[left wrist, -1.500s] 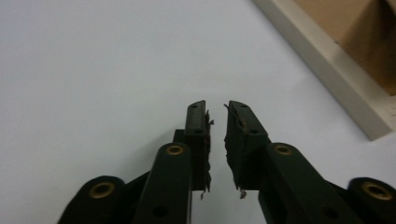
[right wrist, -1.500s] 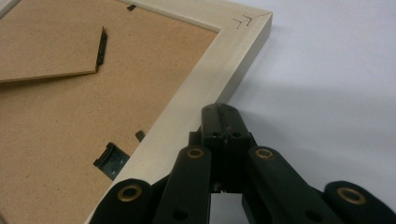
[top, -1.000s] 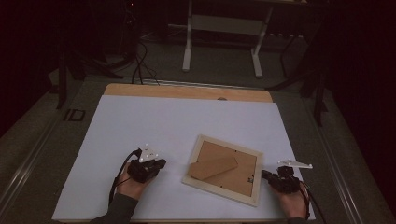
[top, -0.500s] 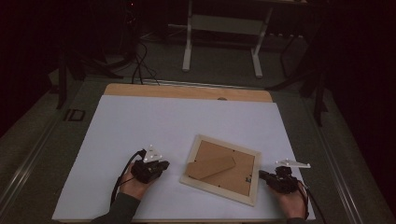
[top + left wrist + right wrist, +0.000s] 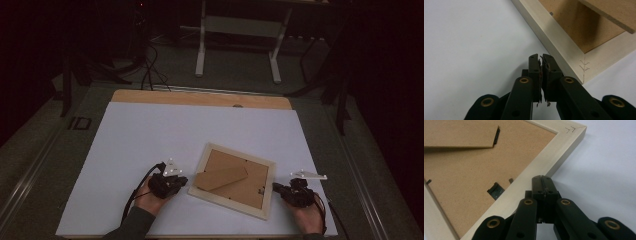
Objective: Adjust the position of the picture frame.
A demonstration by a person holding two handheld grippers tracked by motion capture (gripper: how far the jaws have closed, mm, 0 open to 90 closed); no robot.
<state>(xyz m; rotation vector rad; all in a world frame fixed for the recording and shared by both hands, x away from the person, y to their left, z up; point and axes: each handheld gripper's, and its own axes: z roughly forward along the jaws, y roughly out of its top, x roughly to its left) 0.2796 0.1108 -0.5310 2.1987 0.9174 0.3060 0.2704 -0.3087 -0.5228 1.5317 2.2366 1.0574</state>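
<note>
A pale wooden picture frame [image 5: 198, 168] lies face down on the white sheet, with its brown backing board [image 5: 240, 192] and fold-out stand [image 5: 220, 178] facing up. My left gripper [image 5: 184, 181] rests just left of the frame's near-left corner. Its jaws are shut with nothing between them [image 5: 542, 58], a short gap from the frame's rail [image 5: 556, 42]. My right gripper [image 5: 276, 187] is at the frame's right side. It is shut and empty [image 5: 541, 178], and its tip lies against the outer edge of the rail [image 5: 544, 157] near a corner. A small metal hanger [image 5: 495, 190] sits on the backing.
The white sheet [image 5: 175, 130] covers most of a wooden tabletop [image 5: 200, 97], whose bare strip shows along the far edge. Beyond the table are a dark floor with cables [image 5: 150, 75] and a white desk stand [image 5: 237, 45]. The sheet's near edge runs just below both hands.
The right gripper has edged slightly left toward the frame's side. The left gripper and the frame stay where they were.
</note>
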